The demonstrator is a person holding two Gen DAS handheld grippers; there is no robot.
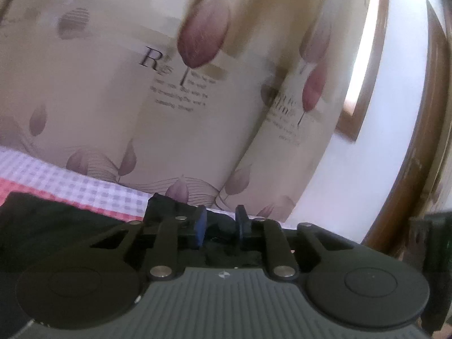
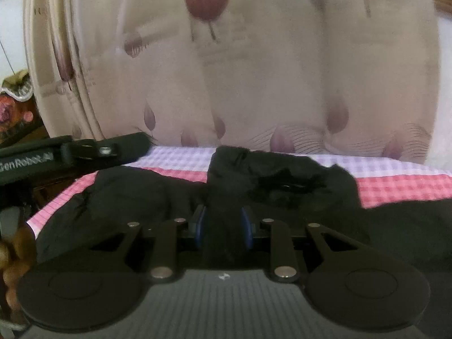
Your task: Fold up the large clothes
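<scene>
Nearest the lens in the right wrist view, the right gripper has a bunched ridge of the black garment between its blue pads, which appear closed on it. The rest of the cloth spreads ahead of and to both sides of the jaws over the checked bedsheet, its long axis running crosswise to them. The left gripper stands narrowly parted; dark cloth lies beneath and left of its jaws, but whether the pads pinch it I cannot tell. The right hand looks better placed to lead the fold. Patterned curtains hang beyond.
</scene>
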